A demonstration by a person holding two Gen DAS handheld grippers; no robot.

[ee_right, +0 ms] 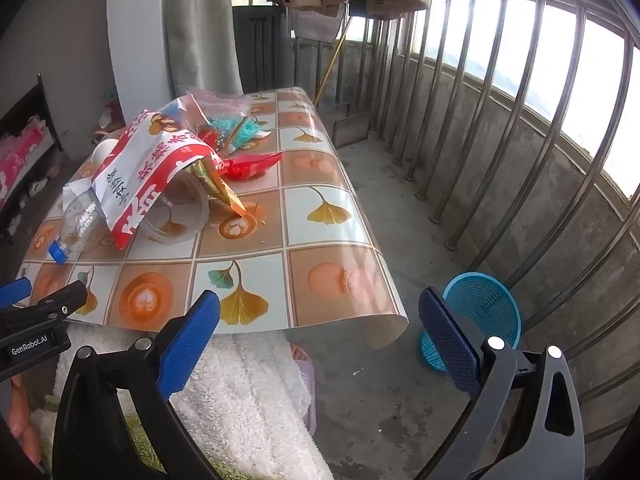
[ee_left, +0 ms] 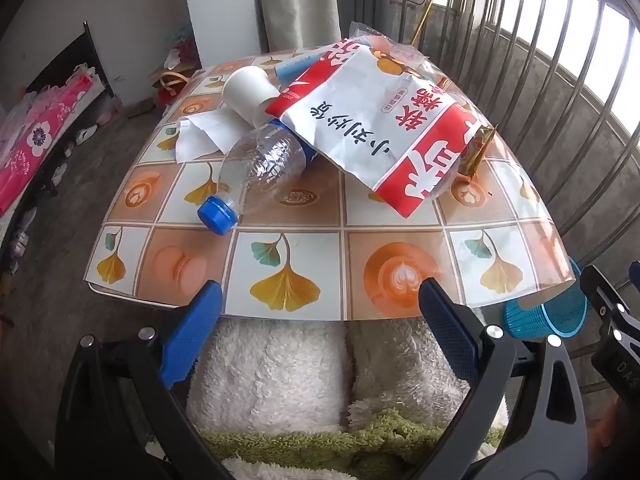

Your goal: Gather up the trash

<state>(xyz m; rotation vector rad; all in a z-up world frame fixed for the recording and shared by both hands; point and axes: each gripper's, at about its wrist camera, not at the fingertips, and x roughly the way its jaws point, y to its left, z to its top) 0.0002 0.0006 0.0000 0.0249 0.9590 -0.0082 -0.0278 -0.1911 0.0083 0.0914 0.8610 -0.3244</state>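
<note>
Trash lies on a table with a tiled leaf-and-coffee cloth [ee_left: 400,216]. A clear plastic bottle [ee_left: 260,168] with a blue cap lies on its side, partly under a red and white paper bag [ee_left: 384,132]. A white paper cup [ee_left: 248,94] and white paper [ee_left: 200,136] lie behind it. The right wrist view shows the bag [ee_right: 148,172], bottle [ee_right: 78,224], a clear plastic cup [ee_right: 180,216], a gold wrapper [ee_right: 218,186], a red wrapper [ee_right: 248,166] and a teal wrapper [ee_right: 246,130]. My left gripper [ee_left: 320,320] is open and empty at the table's near edge. My right gripper [ee_right: 320,328] is open and empty, right of it.
A blue mesh basket [ee_right: 480,312] stands on the concrete floor right of the table, also in the left wrist view [ee_left: 548,312]. A metal railing [ee_right: 500,120] runs along the right. A white fluffy fabric [ee_right: 248,392] lies below the grippers. Pink bedding [ee_left: 44,136] is at far left.
</note>
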